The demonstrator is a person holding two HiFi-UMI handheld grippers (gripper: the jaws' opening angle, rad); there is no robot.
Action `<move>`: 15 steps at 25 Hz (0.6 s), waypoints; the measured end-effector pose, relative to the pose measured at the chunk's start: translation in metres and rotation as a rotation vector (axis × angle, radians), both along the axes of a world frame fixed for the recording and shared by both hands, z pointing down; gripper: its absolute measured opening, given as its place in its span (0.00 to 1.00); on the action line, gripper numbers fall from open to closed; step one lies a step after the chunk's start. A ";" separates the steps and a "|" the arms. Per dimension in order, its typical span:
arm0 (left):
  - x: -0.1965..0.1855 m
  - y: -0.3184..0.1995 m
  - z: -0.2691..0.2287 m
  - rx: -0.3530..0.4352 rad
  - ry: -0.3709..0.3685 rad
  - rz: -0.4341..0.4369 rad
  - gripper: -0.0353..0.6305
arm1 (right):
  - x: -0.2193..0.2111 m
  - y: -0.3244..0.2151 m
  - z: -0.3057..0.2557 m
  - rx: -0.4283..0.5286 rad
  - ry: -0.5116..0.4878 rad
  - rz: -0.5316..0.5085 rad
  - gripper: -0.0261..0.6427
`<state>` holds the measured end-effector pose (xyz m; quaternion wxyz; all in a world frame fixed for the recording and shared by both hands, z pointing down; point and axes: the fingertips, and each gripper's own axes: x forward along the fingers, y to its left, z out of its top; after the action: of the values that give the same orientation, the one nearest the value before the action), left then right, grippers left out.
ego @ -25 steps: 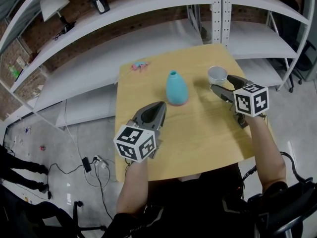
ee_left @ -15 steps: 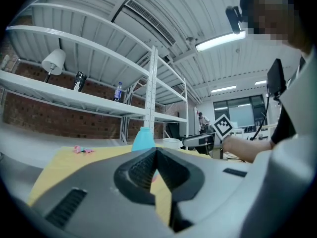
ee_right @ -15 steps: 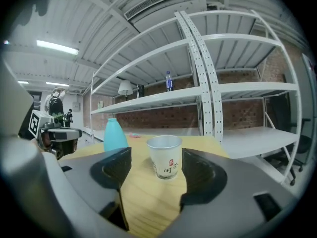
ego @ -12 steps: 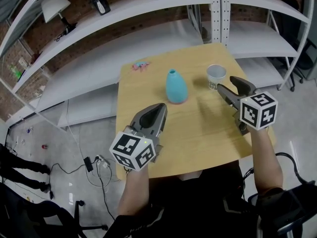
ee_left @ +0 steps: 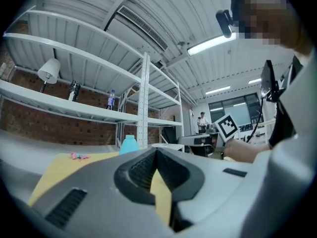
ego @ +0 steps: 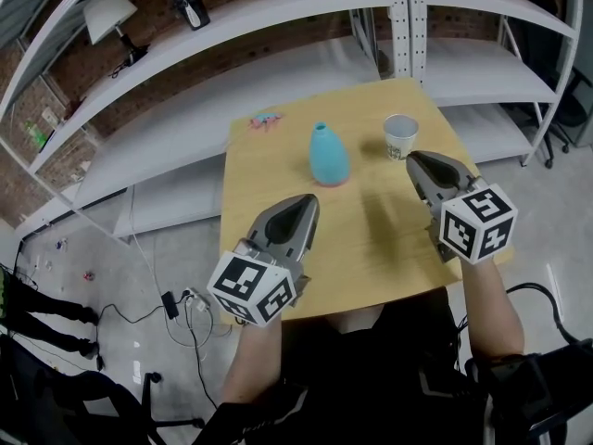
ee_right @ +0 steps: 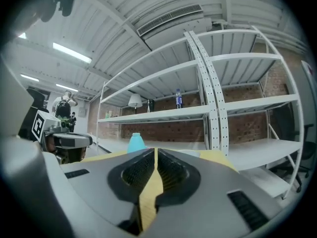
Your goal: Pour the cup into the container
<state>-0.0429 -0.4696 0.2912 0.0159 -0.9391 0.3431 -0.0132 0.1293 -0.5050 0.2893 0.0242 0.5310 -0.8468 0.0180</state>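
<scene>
Left gripper view, container [ee_left: 129, 145] base behind left gripper [ee_left: 154, 151]

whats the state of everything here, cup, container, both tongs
cup: upright on the table, gripped by neither tongs, contents unclear
container: upright, mouth open
left tongs: shut, empty
right tongs: shut, jaws have just been closing, nothing between them, short of the cup

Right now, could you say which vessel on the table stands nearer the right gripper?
The white paper cup, beyond the right gripper, whose empty jaws have just been closing; the teal vase stands farther off.
</scene>
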 end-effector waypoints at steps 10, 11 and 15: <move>0.009 0.048 -0.003 0.006 0.011 0.004 0.04 | -0.015 0.058 -0.002 0.021 -0.020 -0.030 0.04; 0.010 0.055 -0.002 0.002 0.012 0.001 0.04 | -0.014 0.066 -0.001 0.021 -0.020 -0.032 0.04; 0.014 0.086 -0.001 -0.014 0.017 -0.011 0.04 | -0.004 0.103 0.002 0.019 -0.033 -0.027 0.04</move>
<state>-0.0289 -0.3833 0.2904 0.0064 -0.9373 0.3485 -0.0079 0.1254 -0.4020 0.2916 0.0056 0.5196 -0.8542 0.0183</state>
